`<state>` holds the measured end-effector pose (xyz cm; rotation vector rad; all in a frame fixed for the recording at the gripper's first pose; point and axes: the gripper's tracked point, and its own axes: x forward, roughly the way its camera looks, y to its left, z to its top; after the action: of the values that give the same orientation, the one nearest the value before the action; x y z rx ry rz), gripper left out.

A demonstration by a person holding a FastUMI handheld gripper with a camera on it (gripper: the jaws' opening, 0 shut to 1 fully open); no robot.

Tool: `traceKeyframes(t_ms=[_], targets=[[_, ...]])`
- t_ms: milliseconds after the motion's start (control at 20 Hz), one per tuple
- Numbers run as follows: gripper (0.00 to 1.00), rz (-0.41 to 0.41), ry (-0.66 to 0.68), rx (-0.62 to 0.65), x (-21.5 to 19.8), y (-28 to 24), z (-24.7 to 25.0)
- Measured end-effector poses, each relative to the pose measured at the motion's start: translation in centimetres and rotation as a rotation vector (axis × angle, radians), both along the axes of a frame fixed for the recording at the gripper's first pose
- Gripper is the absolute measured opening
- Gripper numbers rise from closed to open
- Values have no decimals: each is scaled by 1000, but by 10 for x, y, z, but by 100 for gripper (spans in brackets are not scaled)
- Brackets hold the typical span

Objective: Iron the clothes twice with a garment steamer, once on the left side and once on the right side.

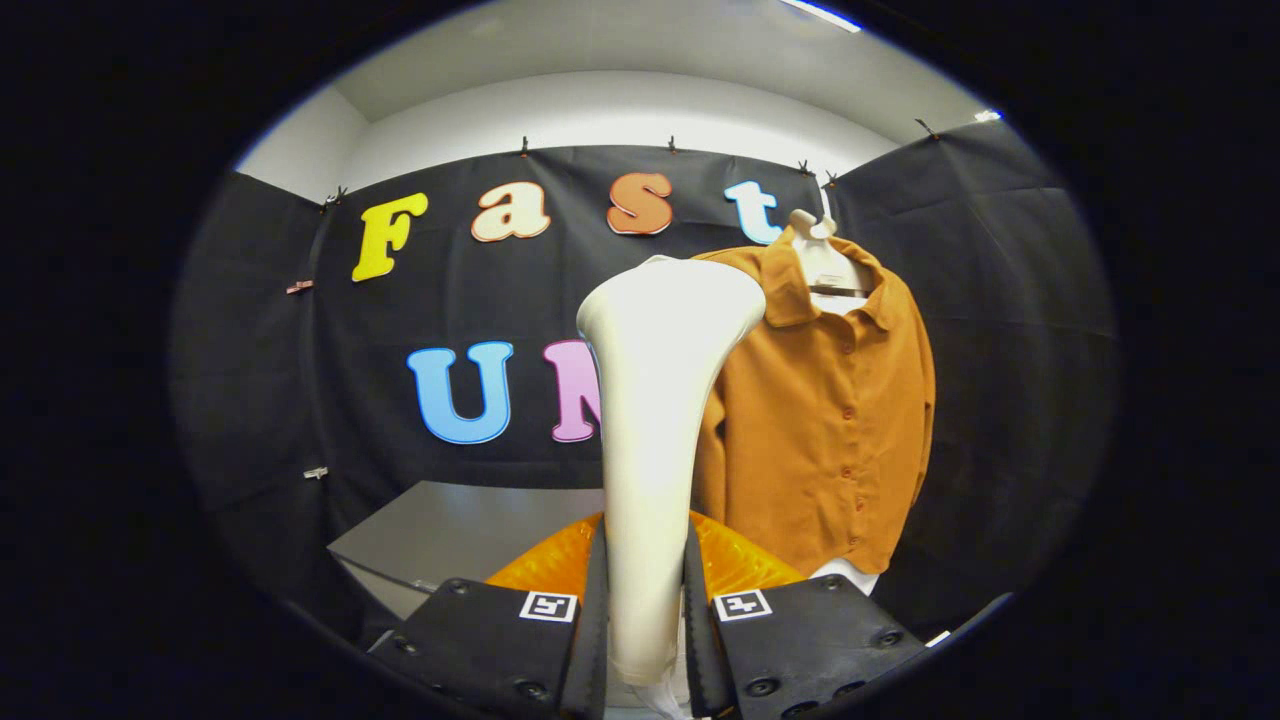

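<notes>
- Tongs (645, 610): closed on the garment steamer (655, 420); both fingers press against the lower part of its handle, one on each side.
- Garment steamer: a white, glossy body held upright between the fingers, narrow where it is gripped and widening upward into a broad, flared head. The head stands well above the fingers.
- An orange, translucent, ribbed part (735, 560) shows just behind the fingers on both sides of the steamer handle; what it belongs to cannot be told.
- Shirt (830, 420): rust-orange, long-sleeved, with a collar and a row of buttons down the front. It hangs on a pale hanger (825, 255) in front of the black cloth wall (400, 330), beyond the fingers and to the right of the steamer.
- Relation of steamer to shirt: the steamer head overlaps the shirt's left shoulder and sleeve as seen here; whether the head touches the fabric cannot be told.
- Shirt condition: front buttoned, hem hanging free, sleeves down along the sides.
- Table (450, 535): a grey surface beyond the fingers, to the left of the steamer and below the cloth wall.
- A small white item (850, 575) shows below the shirt hem; it is too hidden to identify.
</notes>
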<state>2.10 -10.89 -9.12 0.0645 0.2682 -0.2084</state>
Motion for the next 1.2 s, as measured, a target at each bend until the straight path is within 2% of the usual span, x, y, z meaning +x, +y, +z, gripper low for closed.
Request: traceKeyframes(t_ms=[200, 550, 850, 1200], targets=[[35, 22, -2, 19, 5, -50, -5], [36, 70, 31, 86, 43, -123, -39], [35, 117, 61, 139, 74, -148, -65], [35, 185, 72, 172, 94, -153, -84]])
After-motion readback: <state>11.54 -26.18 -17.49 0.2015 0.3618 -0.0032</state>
